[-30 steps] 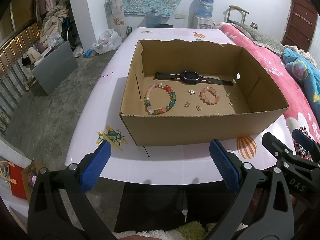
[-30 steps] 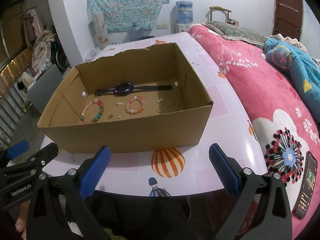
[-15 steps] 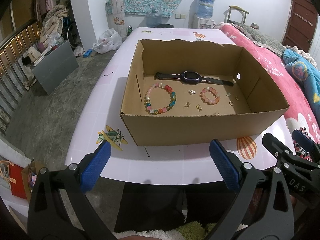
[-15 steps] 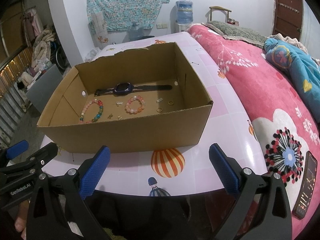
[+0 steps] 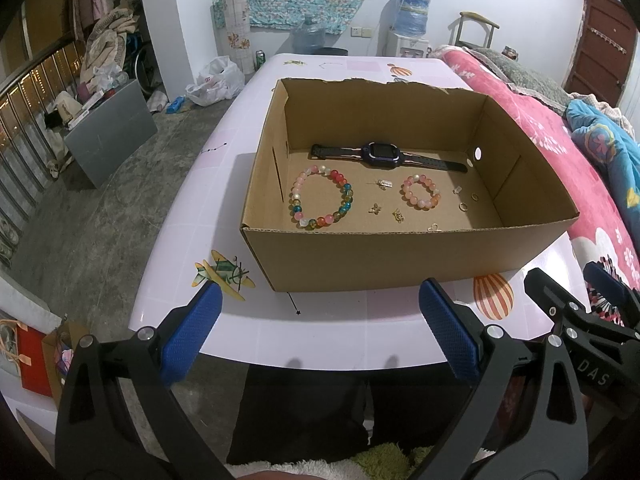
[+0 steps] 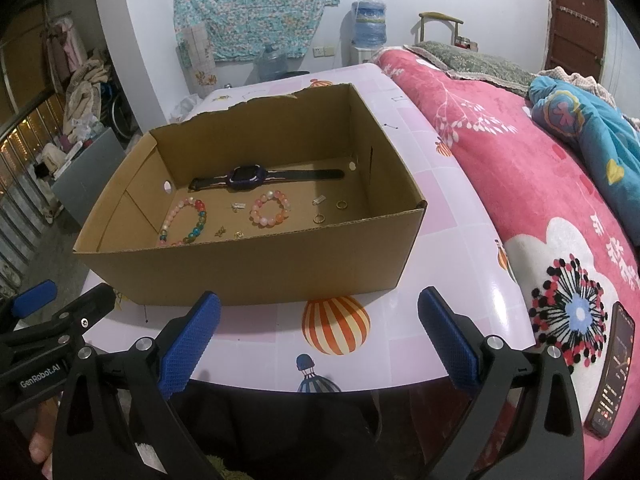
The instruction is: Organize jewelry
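**Approach Geometry — Both Grippers Outside the Box**

The left gripper point(image 5: 320, 332) and right gripper point(image 6: 318, 332) hang at the near table edge, jaws spread wide and holding nothing. All the jewelry lies on the floor of the cardboard box point(image 5: 400, 256), ahead of both tools and behind its near wall, so any reach probably has to go up and over that wall.

The watch point(image 5: 382, 154) lies along the far wall, its long axis running left to right, across the approach direction. The large multicolour bracelet point(image 5: 322, 200) sits toward the box's left side, nearer the left gripper. The small pink bracelet point(image 5: 421, 191) lies right of centre, and the rings point(image 6: 330, 211) lie near the right wall — closer to the right gripper. Small gold charms point(image 5: 386, 212) lie between the two bracelets.
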`<state>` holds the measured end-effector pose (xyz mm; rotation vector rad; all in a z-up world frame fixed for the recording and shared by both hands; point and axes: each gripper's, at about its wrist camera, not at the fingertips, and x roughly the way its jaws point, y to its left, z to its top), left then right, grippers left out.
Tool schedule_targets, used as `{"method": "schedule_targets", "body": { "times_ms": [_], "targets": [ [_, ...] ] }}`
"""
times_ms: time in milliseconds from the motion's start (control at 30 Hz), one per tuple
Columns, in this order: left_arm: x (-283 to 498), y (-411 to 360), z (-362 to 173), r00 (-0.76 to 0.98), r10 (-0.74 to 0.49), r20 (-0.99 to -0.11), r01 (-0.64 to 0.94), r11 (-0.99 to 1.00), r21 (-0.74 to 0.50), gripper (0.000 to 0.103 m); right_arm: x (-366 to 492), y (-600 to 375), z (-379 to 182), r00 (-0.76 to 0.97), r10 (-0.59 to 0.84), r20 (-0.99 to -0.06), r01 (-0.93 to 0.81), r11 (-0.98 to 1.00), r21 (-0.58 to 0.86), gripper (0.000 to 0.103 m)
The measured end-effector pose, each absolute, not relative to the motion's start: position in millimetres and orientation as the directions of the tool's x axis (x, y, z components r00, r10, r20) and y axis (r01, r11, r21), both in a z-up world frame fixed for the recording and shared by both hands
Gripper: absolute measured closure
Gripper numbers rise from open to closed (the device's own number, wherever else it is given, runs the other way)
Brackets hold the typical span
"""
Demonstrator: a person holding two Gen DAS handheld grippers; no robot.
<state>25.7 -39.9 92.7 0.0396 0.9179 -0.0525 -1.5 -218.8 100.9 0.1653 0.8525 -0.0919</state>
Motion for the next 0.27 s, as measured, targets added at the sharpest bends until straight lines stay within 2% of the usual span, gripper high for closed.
{"method": "schedule_targets", "body": {
  "times_ms": [267],
  "targets": [
    [25.4,-40.7,93.1,0.604,-0.029,-0.797,0.062,0.998,0.011,0.008,-1.3,-219.8,100.2,0.653,-0.015,-0.757,0.146,0.983,0.107,0.007]
  ]
}}
